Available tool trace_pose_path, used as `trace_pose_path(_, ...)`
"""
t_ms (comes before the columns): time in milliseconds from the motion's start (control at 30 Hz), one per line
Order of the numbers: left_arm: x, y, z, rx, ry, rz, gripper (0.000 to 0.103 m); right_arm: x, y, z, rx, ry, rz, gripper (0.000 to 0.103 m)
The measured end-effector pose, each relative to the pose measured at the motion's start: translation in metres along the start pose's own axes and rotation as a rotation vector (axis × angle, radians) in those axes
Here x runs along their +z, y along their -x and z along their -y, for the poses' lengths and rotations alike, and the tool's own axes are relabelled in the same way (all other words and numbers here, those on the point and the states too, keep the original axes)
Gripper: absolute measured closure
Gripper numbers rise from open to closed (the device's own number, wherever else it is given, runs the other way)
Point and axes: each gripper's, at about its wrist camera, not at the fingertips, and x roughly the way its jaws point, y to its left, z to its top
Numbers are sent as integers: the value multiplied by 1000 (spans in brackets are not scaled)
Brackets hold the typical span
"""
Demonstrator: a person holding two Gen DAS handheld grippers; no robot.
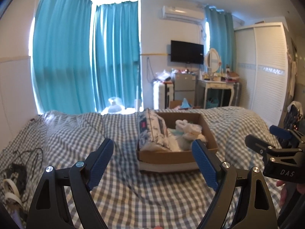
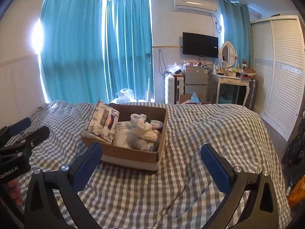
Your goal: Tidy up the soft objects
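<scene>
Centrally, on the bed (image 2: 200, 133): one shallow rectangular cardboard box (image 2: 131, 154), brown corrugated walls with a pale band along the base, open at the top, resting on a grey-and-white checked cotton cover that lies in soft wrinkles.

Contents: soft packet (image 2: 103, 123), pillow-shaped, white wrapper printed with dark leaf sprigs and a red-and-dark label patch, its writing too small to read, leaning tilted at the box's left end; beside it a white printed plastic bag (image 2: 124, 135), lettering illegible; rolled white cloth items (image 2: 143, 124), loosely heaped toward the right side, touching one another.

Left gripper (image 1: 153, 164): black rigid arms with silver pivot bolts, blue finely knurled rubber pads (image 1: 101, 164); jaws spread wide, holding nothing, poised above the bedcover just short of the box. Seen from the right wrist view, its body carries white lettering "GenRobot.AI", first letter partly cut off.

Right gripper (image 2: 152, 168): same build, jaws likewise wide apart and empty, near the box's front corner. From the left wrist view its body reads "DAS".

Surroundings: teal pleated curtains (image 2: 76, 57); white wall air conditioner (image 2: 194, 4); black flat television (image 2: 200, 44); small grey fridge (image 2: 195, 80); white dressing table (image 2: 232, 84) with oval mirror; white louvred wardrobe (image 2: 282, 72); black cable (image 1: 28, 156) on the bed's left side
</scene>
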Motion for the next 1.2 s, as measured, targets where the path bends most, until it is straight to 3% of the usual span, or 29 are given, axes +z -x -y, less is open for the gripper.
trace_pose_path(1200,-1,2,1,-25,-17,-1,18,3,4,1,21,-13,-17,0)
